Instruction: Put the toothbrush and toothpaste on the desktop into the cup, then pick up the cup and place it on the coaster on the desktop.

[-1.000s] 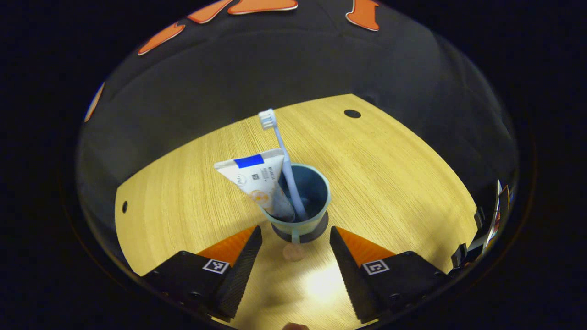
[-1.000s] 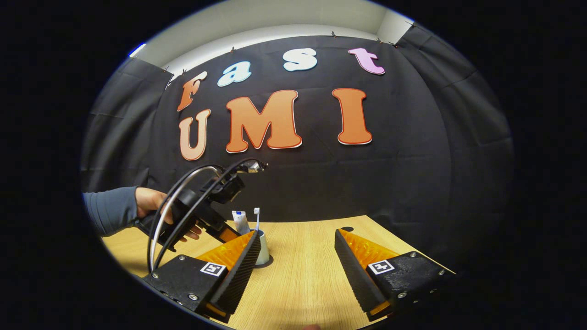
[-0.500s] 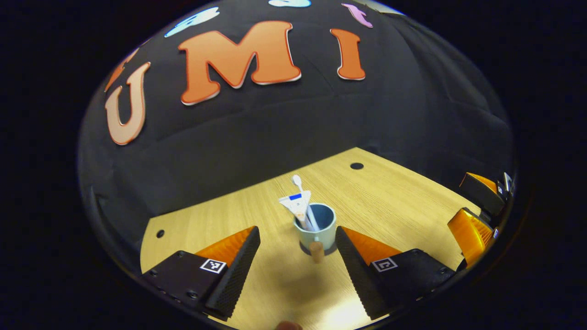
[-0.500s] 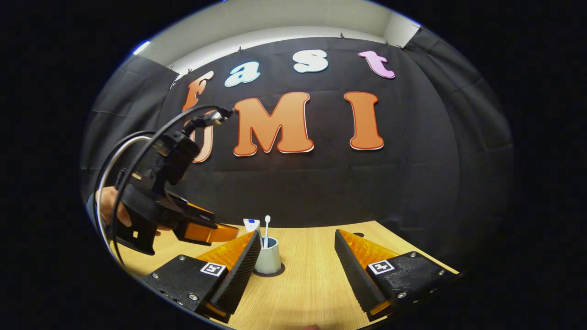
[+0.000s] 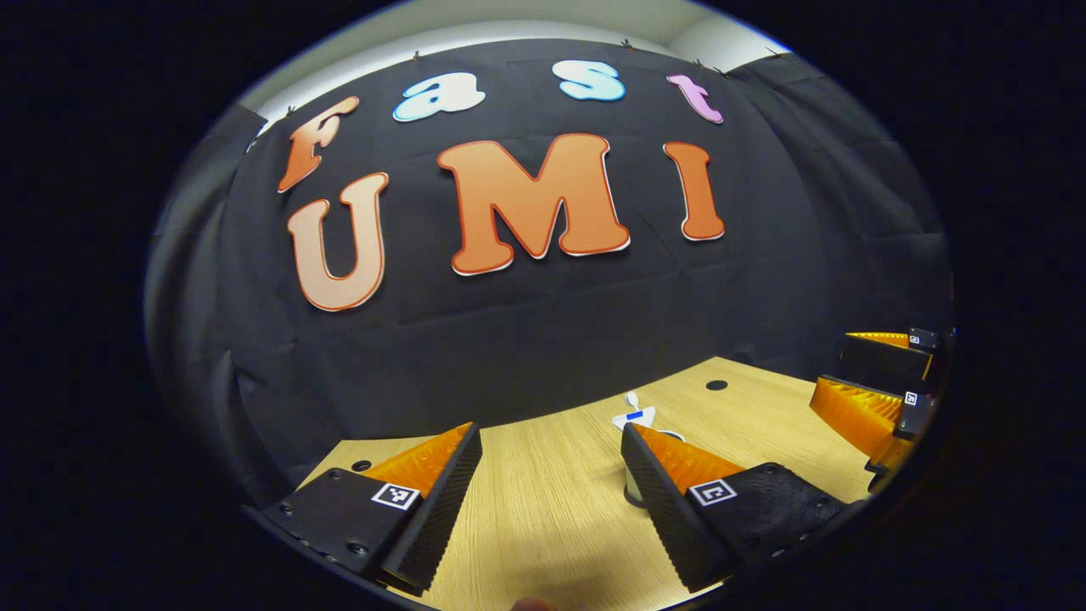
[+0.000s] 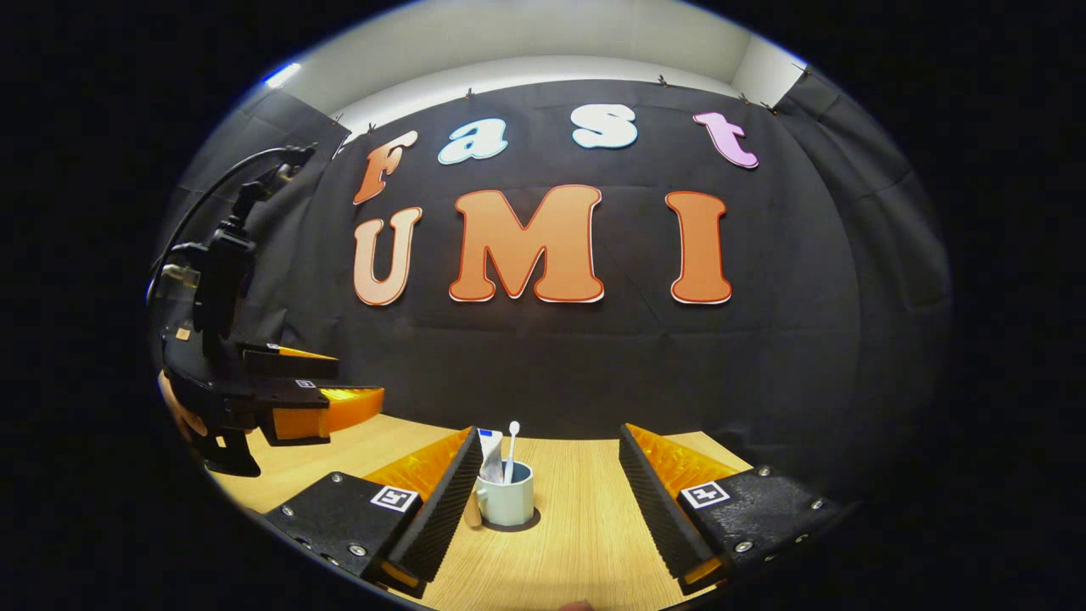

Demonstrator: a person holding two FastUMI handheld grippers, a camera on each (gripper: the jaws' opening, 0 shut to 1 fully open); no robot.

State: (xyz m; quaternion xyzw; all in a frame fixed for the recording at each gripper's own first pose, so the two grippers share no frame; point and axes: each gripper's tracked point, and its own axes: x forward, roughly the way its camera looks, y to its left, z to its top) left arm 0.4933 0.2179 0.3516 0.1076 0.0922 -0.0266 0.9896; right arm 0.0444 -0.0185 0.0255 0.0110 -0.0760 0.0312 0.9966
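Observation:
A pale blue cup [image 6: 509, 504] with a handle stands upright on a dark round coaster [image 6: 519, 526] on the wooden desktop [image 6: 585, 543]. A white toothbrush [image 6: 512, 443] and a toothpaste tube [image 6: 490, 453] stick up out of it. My right gripper [image 6: 549, 431] is open, and the cup sits between its fingers, nearer the left one and farther off. My left gripper [image 5: 550, 429] is open and empty. In the left gripper view the cup [image 5: 629, 490] is mostly hidden behind the right finger, with the toothpaste [image 5: 635, 417] showing above it.
The left gripper [image 6: 356, 382], held by a hand, hovers at the left above the table. The right gripper [image 5: 836, 373] shows at the right edge. Small round holes [image 5: 717, 385] mark the desktop [image 5: 543, 509]. The black cloth wall stands behind the table.
My left gripper has drawn back from the cup, risen and tilted level, so the cup shrank and slid behind its right finger. The right gripper view has swung to bring the cup nearer the middle.

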